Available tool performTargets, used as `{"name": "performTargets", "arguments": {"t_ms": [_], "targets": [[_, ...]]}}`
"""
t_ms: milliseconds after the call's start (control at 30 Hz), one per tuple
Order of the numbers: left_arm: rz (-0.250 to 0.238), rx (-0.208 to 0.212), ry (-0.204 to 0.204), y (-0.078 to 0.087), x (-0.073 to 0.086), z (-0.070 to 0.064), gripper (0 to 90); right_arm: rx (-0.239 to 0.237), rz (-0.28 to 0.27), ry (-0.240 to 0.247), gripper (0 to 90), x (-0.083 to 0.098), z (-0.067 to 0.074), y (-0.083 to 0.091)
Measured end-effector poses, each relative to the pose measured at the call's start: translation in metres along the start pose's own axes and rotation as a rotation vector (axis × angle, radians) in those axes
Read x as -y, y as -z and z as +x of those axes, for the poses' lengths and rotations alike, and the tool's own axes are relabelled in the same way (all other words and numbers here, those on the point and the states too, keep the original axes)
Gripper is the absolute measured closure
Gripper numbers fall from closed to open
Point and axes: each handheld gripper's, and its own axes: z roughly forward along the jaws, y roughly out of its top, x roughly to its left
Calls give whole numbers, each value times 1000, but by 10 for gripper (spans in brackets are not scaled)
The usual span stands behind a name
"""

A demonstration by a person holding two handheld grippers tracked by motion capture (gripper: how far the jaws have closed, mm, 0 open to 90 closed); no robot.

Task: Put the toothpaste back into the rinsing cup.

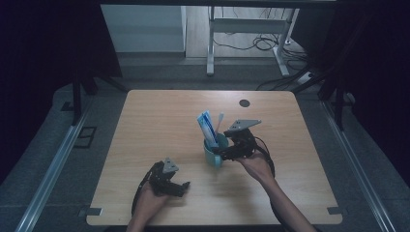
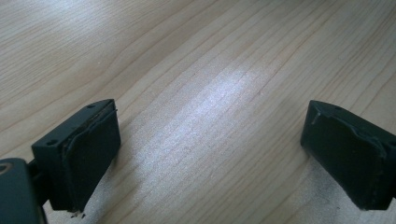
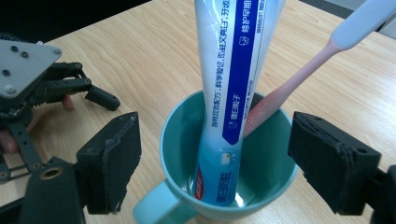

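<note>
A teal mug [image 1: 214,155] stands right of the table's middle. In it lean a white-and-blue toothpaste tube [image 1: 207,127] and a pink toothbrush [image 1: 219,122]. My right gripper [image 1: 223,153] is at the mug from its right side. In the right gripper view its jaws are open and stand on either side of the mug [image 3: 172,140], with the tube [image 3: 229,70] and toothbrush [image 3: 299,79] rising between them and neither pad pressing. My left gripper [image 1: 181,187] rests low near the table's front, open [image 2: 210,140] over bare wood, nothing between its pads [image 2: 93,144].
The wooden table [image 1: 159,116] has a small black round cap [image 1: 244,103] near its far edge. The left gripper [image 3: 93,88] lies to the left of the mug in the right gripper view. Behind the table are desk legs and cables on the floor [image 1: 261,43].
</note>
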Motion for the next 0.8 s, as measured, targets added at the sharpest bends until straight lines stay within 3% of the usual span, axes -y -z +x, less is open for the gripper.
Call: {"name": "performTargets", "arguments": {"t_ms": [367, 500, 800], "targets": [[-2, -1, 2, 0, 0, 0, 49, 32, 27, 50, 119, 7, 2, 14], [-2, -1, 3, 0, 0, 0, 49, 46, 42, 65, 65, 12, 1, 18], [-3, -1, 3, 0, 0, 0, 49, 64, 19, 47, 0, 22, -1, 26]]}}
